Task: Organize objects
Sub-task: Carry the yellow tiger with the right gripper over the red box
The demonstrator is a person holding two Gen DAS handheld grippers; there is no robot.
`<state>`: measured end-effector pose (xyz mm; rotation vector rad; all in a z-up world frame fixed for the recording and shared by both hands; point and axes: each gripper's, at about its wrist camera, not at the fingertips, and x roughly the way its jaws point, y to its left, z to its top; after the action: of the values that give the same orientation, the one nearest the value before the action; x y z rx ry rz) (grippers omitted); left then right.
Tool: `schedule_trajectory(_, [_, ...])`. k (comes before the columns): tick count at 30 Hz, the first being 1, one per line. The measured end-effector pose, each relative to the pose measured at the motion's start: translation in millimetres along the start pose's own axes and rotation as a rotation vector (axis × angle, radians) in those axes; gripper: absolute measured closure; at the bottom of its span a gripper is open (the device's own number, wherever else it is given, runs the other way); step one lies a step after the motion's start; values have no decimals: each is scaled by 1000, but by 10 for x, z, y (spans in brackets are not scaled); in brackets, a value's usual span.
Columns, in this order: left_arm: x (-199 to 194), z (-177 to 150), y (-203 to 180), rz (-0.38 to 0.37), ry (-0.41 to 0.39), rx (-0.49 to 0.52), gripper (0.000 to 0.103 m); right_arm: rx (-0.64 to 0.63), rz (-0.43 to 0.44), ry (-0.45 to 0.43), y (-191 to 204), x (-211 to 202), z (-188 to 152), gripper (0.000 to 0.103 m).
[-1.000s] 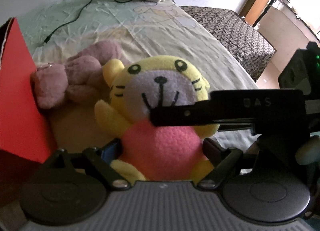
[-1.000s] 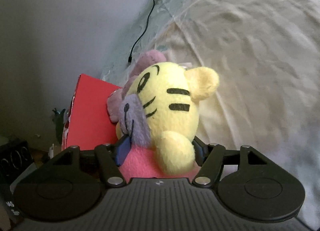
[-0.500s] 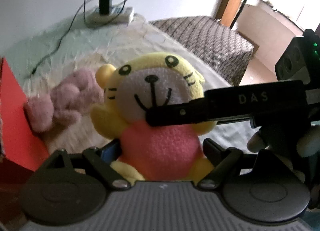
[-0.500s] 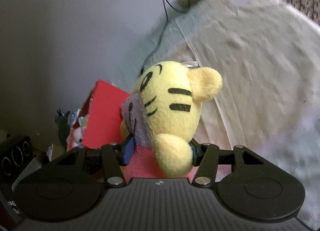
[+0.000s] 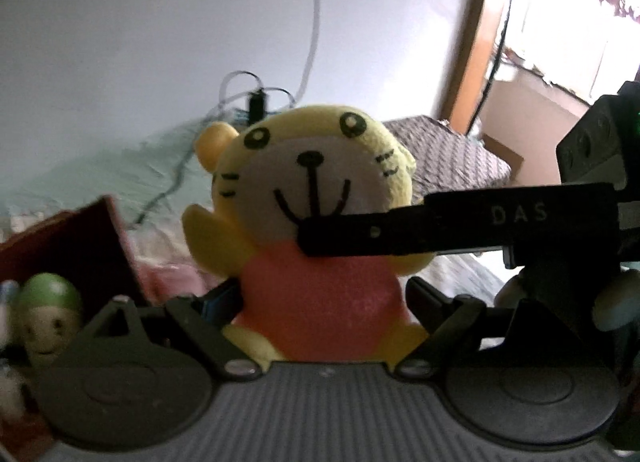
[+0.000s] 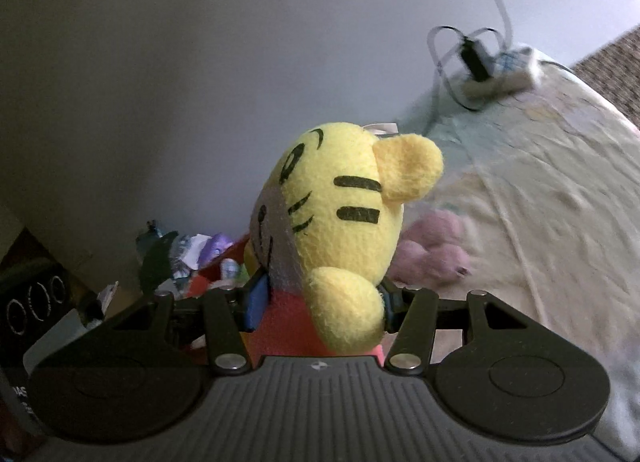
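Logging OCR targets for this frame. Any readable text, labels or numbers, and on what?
"DAS": pale letters on the black finger of the right gripper, seen crossing the yellow tiger plush in the left wrist view.
Partial pale letters on the dark edge at the bottom left of the right wrist view: cut off, unreadable.
Nothing else legible.

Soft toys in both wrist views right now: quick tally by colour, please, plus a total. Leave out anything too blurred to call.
Yellow: 1, the tiger plush, gripped by left gripper and right gripper.
Pink: 1, the pink plush lying on the bed sheet.
Green-capped: 1, the doll in the red box.
Total: 3. Other box contents are too blurred to count.
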<state>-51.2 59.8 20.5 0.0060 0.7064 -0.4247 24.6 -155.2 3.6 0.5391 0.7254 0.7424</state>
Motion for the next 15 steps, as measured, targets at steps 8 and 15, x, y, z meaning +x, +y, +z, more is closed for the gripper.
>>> schedule_trajectory(8, [-314, 27, 539, 51, -54, -84, 15, -102, -24, 17, 548, 448, 119, 48])
schedule_trajectory(15, [-363, -43, 946, 50, -53, -164, 15, -233, -147, 57, 870, 905, 91, 48])
